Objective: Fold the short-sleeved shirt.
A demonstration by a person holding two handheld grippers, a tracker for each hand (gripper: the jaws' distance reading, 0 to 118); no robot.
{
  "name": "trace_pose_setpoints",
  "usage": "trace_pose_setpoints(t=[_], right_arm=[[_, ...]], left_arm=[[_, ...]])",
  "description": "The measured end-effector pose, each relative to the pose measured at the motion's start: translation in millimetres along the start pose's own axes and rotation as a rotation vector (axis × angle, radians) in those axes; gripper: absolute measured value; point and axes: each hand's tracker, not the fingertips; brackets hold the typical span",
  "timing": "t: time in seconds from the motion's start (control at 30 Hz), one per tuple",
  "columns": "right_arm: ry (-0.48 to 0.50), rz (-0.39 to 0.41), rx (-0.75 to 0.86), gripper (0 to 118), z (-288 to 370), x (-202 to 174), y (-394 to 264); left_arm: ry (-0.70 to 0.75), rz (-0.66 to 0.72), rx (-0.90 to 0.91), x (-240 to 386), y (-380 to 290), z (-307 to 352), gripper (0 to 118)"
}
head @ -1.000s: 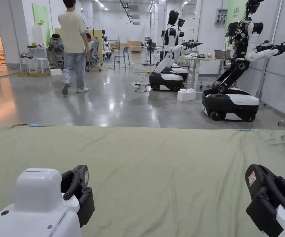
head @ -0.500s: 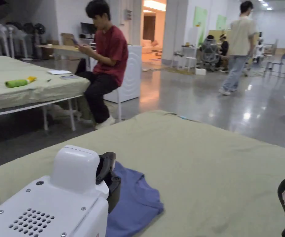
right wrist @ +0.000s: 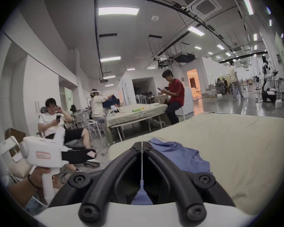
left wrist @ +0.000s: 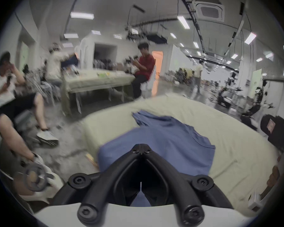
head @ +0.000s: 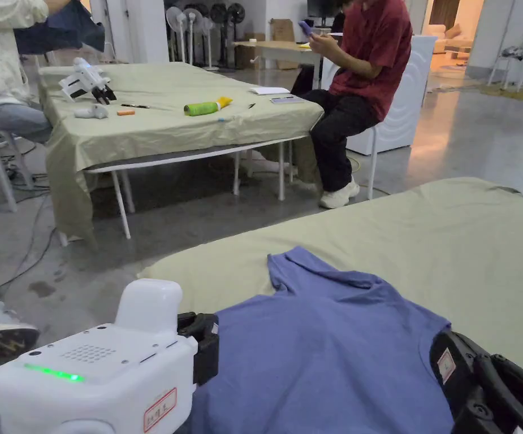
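Honestly, both sets of fingers, left (left wrist: pixel 141 150) and right (right wrist: pixel 142 144), sit pressed together ahead of the crumpled blue cotton short-sleeved shirt (head: pixel 333 350); I could snag a bunched layer.

The head view looks down from above and behind both tools, close over the near corner of the table (head: pixel 469 248), facing toward 11 o'clock. Each gripper view sits low behind its own jaws, looking the same way across the tabletop. All three share the blue shirt (head: pixel 333 344) and the seated person in red (head: pixel 367 62)
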Motion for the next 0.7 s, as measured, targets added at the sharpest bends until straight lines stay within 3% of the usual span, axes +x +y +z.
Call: trace_pose_setpoints(t=[0.03,0.1,0.23,0.27,0.3,0.33,0.37,0.57,0.6,0.63,0.67,0.7], right_arm=[[-0.026,0.011,-0.016,4,1,6,-2],[-0.075,0.026,-0.045,4,8,20,-6],[-0.185,0.034,-0.089,4,21,53,-10],[-0.204,0.028,-0.095,4,22,60,-11],[-0.22,0.02,-0.104,4,24,67,-12],[-0.237,0.011,-0.109,4,25,73,-13],[-0.245,-0.002,-0.112,4,25,79,-15],[-0.266,-0.038,-0.131,4,28,94,-22],[-0.266,-0.036,-0.136,4,27,94,-24],[-0.264,-0.035,-0.141,4,26,93,-25],[-0.259,-0.038,-0.149,4,26,93,-26],[-0.252,-0.044,-0.156,4,26,94,-28]], left_arm=[[-0.037,0.013,-0.039,1,-2,-22,1],[-0.12,0.052,-0.128,8,-6,-69,21],[-0.183,0.083,-0.254,40,-8,-137,32],[-0.185,0.064,-0.276,48,-8,-149,45],[-0.199,0.043,-0.301,58,-8,-159,84],[-0.223,0.039,-0.302,67,-9,-165,99],[-0.232,0.017,-0.304,74,-10,-173,101],[-0.117,-0.068,-0.433,94,-20,-205,100],[-0.109,-0.07,-0.444,94,-21,-208,95],[-0.056,-0.084,-0.44,97,-20,-207,78],[0.019,-0.092,-0.417,99,-19,-205,49],[-0.022,-0.057,-0.396,96,-18,-205,6]])
